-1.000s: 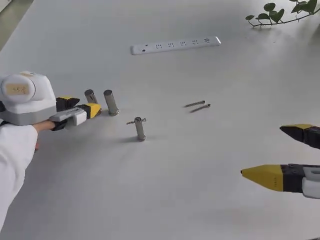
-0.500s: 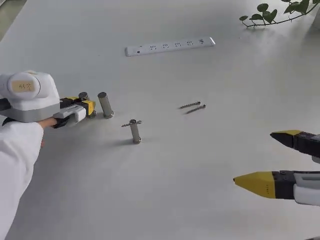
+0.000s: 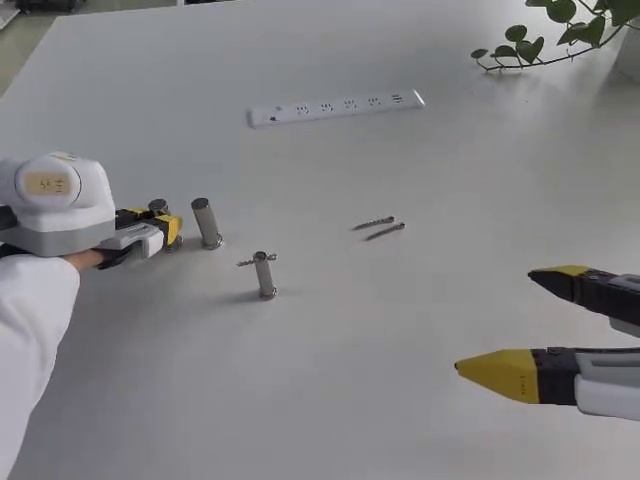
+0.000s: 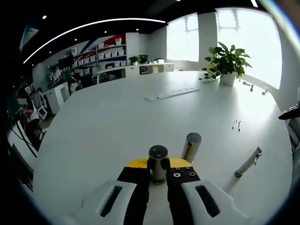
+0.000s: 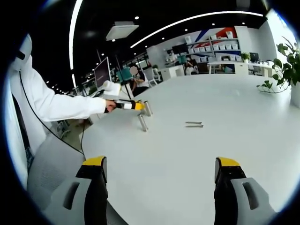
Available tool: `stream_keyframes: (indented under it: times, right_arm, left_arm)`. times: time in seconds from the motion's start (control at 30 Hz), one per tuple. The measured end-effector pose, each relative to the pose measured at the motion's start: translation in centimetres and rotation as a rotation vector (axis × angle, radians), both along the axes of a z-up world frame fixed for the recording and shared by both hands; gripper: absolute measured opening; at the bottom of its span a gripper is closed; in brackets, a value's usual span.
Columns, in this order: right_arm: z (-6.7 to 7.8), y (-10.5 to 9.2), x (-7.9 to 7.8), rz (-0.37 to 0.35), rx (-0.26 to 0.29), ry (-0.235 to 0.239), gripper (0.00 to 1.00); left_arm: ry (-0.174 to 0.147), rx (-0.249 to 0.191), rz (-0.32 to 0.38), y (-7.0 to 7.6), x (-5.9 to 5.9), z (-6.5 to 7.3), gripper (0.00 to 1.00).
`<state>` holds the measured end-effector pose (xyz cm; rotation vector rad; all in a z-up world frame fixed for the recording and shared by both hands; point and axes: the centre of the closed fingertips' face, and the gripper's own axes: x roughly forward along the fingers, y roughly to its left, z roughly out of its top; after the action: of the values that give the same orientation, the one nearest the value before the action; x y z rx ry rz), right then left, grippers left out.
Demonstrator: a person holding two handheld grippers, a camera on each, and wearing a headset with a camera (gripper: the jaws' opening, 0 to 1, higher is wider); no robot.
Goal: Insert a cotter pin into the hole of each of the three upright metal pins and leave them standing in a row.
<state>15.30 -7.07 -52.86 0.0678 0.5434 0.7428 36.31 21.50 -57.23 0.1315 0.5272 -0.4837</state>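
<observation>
Done: one of three; the nearest metal pin (image 3: 265,278) stands upright on the white workbench (image 3: 330,400) with a cotter pin (image 3: 257,260) through the hole near its top
Left to do: two; the middle metal pin (image 3: 206,222) and the far-left metal pin (image 3: 157,207) stand upright, with no cotter pin seen through either
Spare parts: two loose cotter pins (image 3: 373,223) lie side by side on the bench, well apart from the metal pins and to their right in the head view
Left gripper: the left gripper (image 4: 159,167) pinches the far-left metal pin low on its shaft between yellow-tipped jaws; that pin stands just beside the middle one
Right gripper: the right gripper (image 3: 494,320) hangs over the near side of the bench with jaws spread wide and nothing between them, well apart from the loose cotter pins
Row: the three metal pins form a loose diagonal line; it may want straightening at the end
Progress: roughly a third through, by this reckoning; both loose cotter pins have yet to be picked up and threaded
Backdrop: a power strip (image 3: 335,106) and a trailing plant (image 3: 545,35) lie at the far side of the bench
</observation>
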Motion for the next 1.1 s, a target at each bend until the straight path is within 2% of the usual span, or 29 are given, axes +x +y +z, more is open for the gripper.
stream_keyframes:
  times: [0.17,0.27,0.33,0.4,0.5,0.57,0.6,0.63,0.73,0.87,0.93,1.1]
  right_arm:
    - [0.2,0.1,0.0,0.001,0.003,-0.008,0.94]
    - [0.5,0.1,-0.1,0.001,0.009,-0.022,0.94]
    - [0.7,0.2,-0.2,0.003,0.014,-0.031,0.94]
    - [0.8,0.3,-0.2,0.007,0.017,-0.036,0.94]
    - [0.9,0.3,-0.3,0.009,0.021,-0.043,0.94]
    - [1.1,0.3,-0.4,0.011,0.023,-0.052,0.94]
    - [1.2,0.3,-0.4,0.012,0.023,-0.054,0.94]
    - [1.3,0.3,-0.4,0.014,0.024,-0.058,0.94]
    - [1.5,0.2,-0.4,0.009,0.033,-0.064,0.94]
    - [1.6,0.0,-0.5,0.007,0.035,-0.07,0.94]
    - [1.6,0.1,-0.7,0.008,0.037,-0.071,0.94]
    - [1.6,0.0,-0.8,0.006,0.04,-0.075,0.94]
  left_arm:
    - [-0.009,0.019,-0.014,0.5,-1.1,1.5,0.11]
    - [-0.036,0.018,-0.027,0.8,-1.9,3.1,0.11]
    - [-0.028,-0.007,-0.035,0.6,-2.7,4.0,0.11]
    - [-0.044,0.0,-0.036,0.5,-3.6,5.1,0.11]
    - [-0.056,-0.039,-0.001,0.2,-4.8,6.6,0.11]
    - [-0.056,-0.061,0.021,-0.1,-5.6,7.6,0.11]
    - [-0.043,-0.089,0.046,-0.2,-6.0,7.8,0.11]
    - [-0.034,-0.117,0.058,-0.5,-6.4,8.4,0.11]
    - [-0.076,-0.113,0.044,-1.5,-7.6,9.8,0.11]
    - [-0.088,-0.134,0.042,-3.1,-9.1,11.0,0.11]
    - [-0.099,-0.116,0.012,-4.1,-9.9,11.2,0.11]
    - [-0.093,-0.081,-0.007,-5.9,-11.8,11.0,0.11]
